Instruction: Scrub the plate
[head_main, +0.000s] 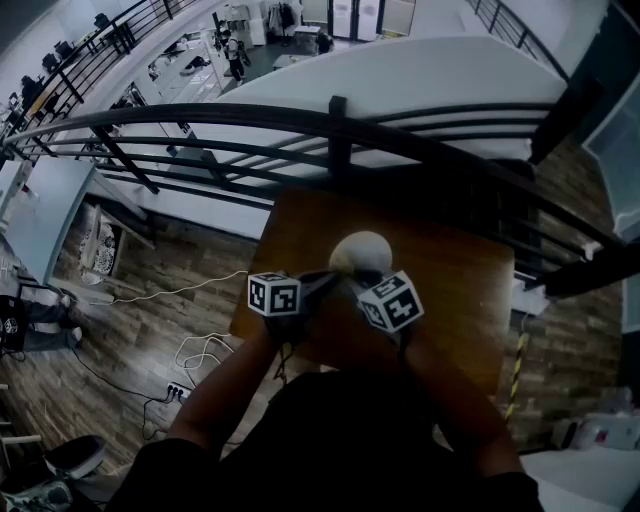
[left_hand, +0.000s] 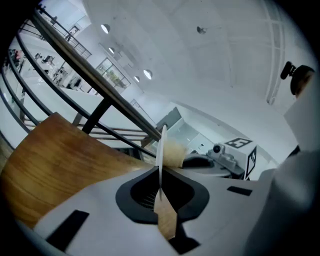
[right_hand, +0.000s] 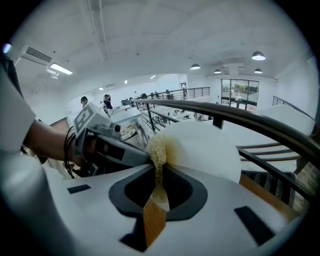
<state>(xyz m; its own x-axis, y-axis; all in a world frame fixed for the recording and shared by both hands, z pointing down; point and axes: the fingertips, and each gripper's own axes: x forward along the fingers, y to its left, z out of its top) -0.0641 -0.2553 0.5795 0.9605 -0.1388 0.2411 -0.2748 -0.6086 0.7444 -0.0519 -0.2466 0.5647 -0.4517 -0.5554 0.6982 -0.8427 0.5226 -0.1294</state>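
Both tools are pinched tight: my left tool (left_hand: 160, 175) grips the plate (left_hand: 161, 145) by its rim, held on edge above the counter (left_hand: 55, 160). My right tool (right_hand: 159, 172) clamps a yellowish sponge (right_hand: 159, 145), pressed against the plate's face, also above the counter.

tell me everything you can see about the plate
The plate is round, plain white and thin, with a smooth face. It is held on edge over the wooden table, with one part of its rim clamped between the closed jaws of the left gripper. A yellowish sponge, gripped by the right gripper, presses against one face near the rim. No chips or pattern can be made out.
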